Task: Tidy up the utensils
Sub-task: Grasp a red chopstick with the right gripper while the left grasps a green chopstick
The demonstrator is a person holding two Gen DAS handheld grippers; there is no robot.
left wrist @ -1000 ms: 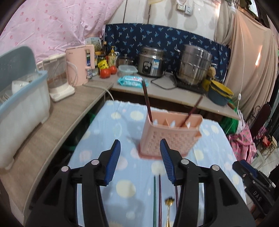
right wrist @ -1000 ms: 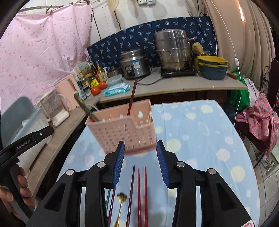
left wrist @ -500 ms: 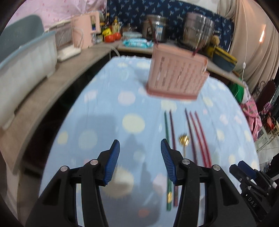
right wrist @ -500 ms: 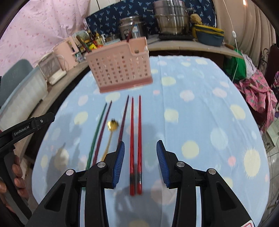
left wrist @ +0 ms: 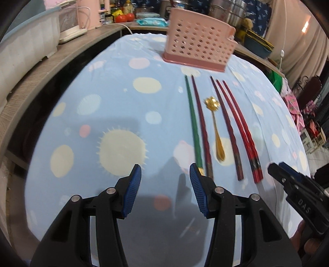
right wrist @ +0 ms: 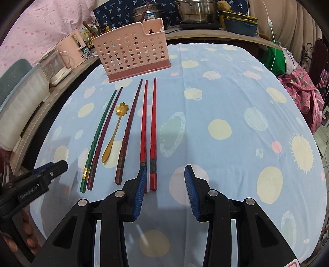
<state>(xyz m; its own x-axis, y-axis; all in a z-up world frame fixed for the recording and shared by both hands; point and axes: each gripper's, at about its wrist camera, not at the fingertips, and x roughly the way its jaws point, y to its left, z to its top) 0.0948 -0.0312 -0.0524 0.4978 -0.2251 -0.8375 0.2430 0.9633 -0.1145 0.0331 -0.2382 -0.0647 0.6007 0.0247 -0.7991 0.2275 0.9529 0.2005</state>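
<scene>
A pink perforated utensil basket [right wrist: 133, 51] [left wrist: 198, 48] stands at the far side of the table. In front of it lie a green chopstick [right wrist: 98, 135] [left wrist: 192, 121], dark red chopsticks [right wrist: 127, 131], two bright red chopsticks [right wrist: 153, 131] [left wrist: 239, 127] and a gold flower-headed spoon [right wrist: 115, 131] [left wrist: 216, 129]. My left gripper [left wrist: 165, 174] is open and empty, just left of the green chopstick's near end. My right gripper [right wrist: 165, 176] is open and empty, its left finger by the red chopsticks' near ends.
The table wears a light blue dotted cloth [right wrist: 226, 106]. A wooden counter [left wrist: 37, 67] on the left holds a white container [left wrist: 20, 51] and a pink kettle. Steel pots [right wrist: 195, 10] and bowls stand on the back counter. A chair with pink cloth [right wrist: 304, 90] is at the right.
Both grippers have tipped downward and pulled back toward the table's near edge. The basket now looks farther away and the chopsticks' near ends sit at the fingertips. Both stay open.
</scene>
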